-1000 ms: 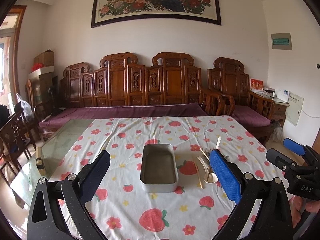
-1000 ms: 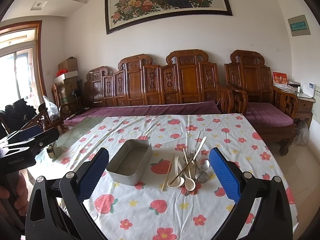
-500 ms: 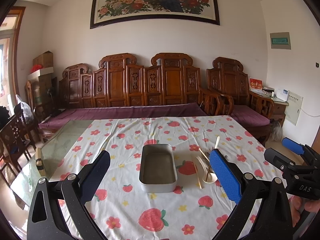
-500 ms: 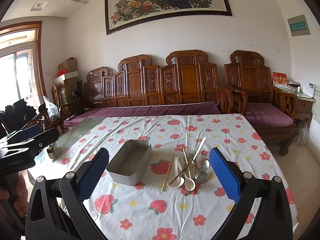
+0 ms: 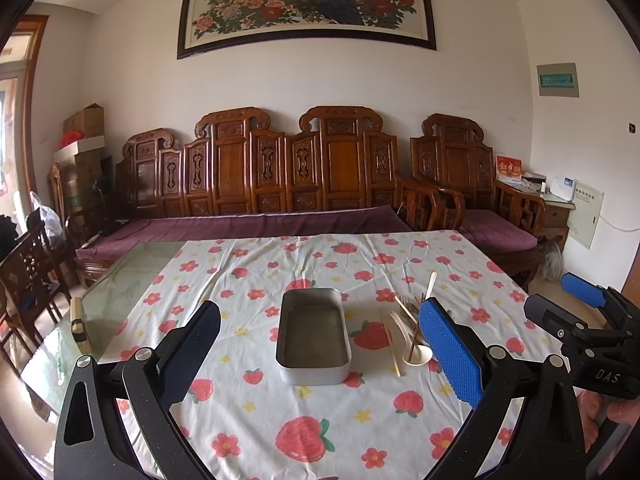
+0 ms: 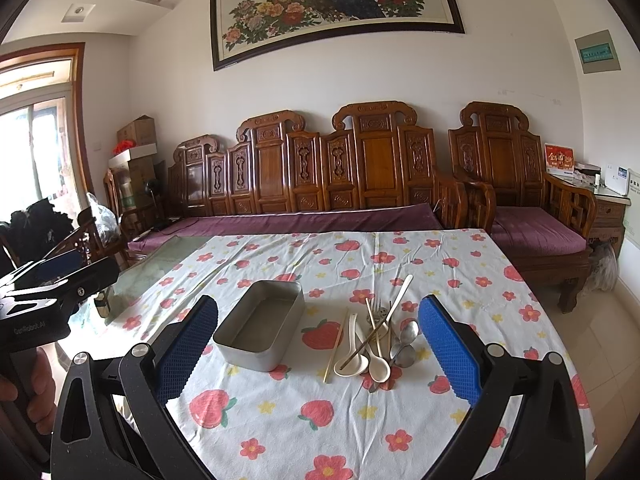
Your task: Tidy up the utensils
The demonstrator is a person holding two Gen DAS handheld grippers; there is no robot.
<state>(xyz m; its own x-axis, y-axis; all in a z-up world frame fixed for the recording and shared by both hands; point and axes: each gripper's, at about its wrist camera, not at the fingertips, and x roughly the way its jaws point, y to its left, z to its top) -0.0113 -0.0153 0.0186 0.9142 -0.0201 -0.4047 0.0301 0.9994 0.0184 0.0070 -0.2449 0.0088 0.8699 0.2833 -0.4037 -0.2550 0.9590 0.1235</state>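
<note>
White letters spell "DAS" on the right gripper seen from the left camera, and "GenRobot.AI" on the left gripper seen from the right camera. Both tools are wide apart and hold nothing. They hang above a table with a glass top. A white cloth with red strawberries and flowers covers most of it. On the cloth sits a metal box with nothing in it. Just beside it, on its right, lies a heap of utensils: spoons, a fork and chopsticks. Behind the table stands a carved wooden bench with a purple cushion. A big flower and peacock picture hangs on the white wall.
</note>
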